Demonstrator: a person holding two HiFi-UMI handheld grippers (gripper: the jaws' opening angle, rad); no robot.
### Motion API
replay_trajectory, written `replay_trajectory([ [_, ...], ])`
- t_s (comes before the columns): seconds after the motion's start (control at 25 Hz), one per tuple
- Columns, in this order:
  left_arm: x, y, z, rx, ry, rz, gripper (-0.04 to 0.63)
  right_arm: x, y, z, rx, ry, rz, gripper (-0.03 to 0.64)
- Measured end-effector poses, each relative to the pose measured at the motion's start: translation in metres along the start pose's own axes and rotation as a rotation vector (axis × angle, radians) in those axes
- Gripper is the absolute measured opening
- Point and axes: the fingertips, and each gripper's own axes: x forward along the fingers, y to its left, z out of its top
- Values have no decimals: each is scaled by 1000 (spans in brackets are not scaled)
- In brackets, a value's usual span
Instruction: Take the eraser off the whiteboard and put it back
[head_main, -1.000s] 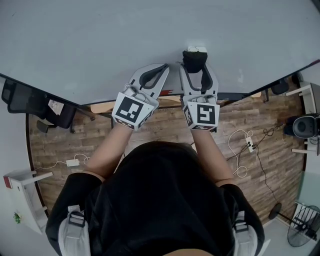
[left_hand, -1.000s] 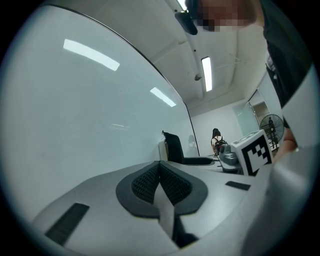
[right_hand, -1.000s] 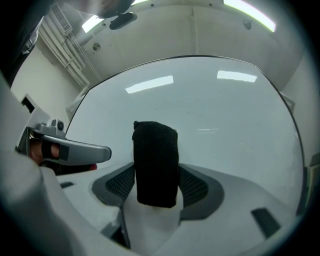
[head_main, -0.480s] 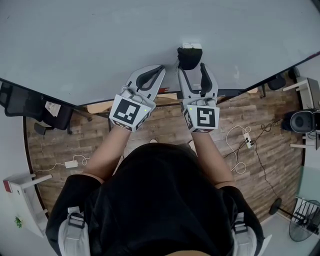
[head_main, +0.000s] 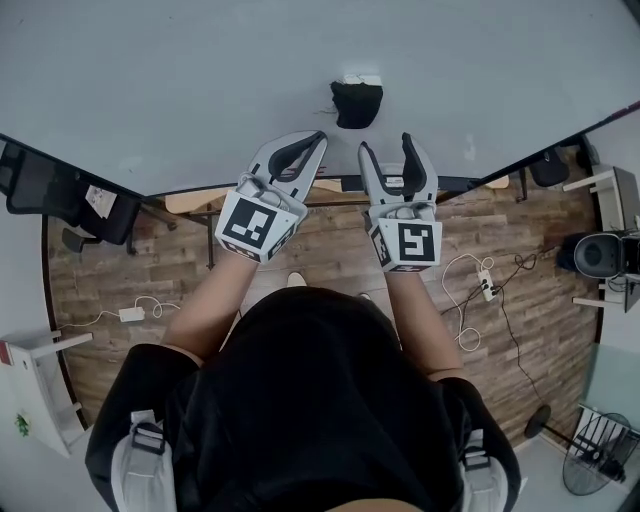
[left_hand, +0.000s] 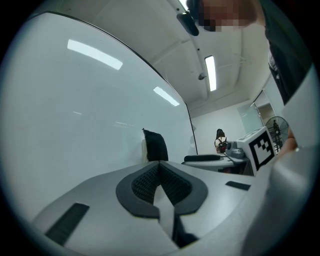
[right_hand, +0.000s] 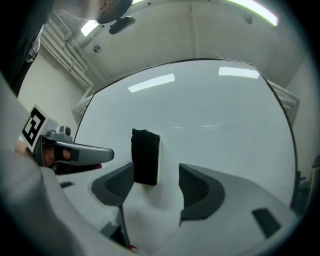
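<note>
A black eraser (head_main: 357, 102) with a white back sticks to the whiteboard (head_main: 180, 80), held by neither gripper. My right gripper (head_main: 386, 146) is open and sits a short way back from it, the jaws pointing at the eraser with a gap of bare board between. In the right gripper view the eraser (right_hand: 145, 157) stands upright beyond the spread pads (right_hand: 197, 186), nearer the left one. My left gripper (head_main: 312, 140) is shut and empty, to the left of the right one. From the left gripper view the eraser (left_hand: 156, 146) shows just past the closed jaws.
Below the whiteboard's lower edge lies a wooden floor with a black chair (head_main: 40, 185) at left, white cables and a power strip (head_main: 483, 281) at right, and a dark round speaker (head_main: 600, 255) on a stand at far right.
Both grippers have drawn back from the board. The eraser, between the right jaws a second ago, now stays on the board ahead of them.
</note>
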Motion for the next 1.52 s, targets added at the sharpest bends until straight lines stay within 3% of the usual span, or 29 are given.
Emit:
replay_trajectory([
  [0.24,5,-35,1,-5,15,35,-6,-29,-19,1,25,13,77,265],
  [0.48,7,-77,8,1,12,67,-5,-61,-27,0,45,27,229,264],
  [0.72,1,-112,9,-14,10,91,-6,-93,-34,4,51,36,325,259],
  [1.08,-9,-159,9,-17,16,141,-6,-143,-38,5,68,41,457,218],
  [1.52,-23,-200,0,-18,31,186,-5,-179,-31,13,95,8,572,112],
])
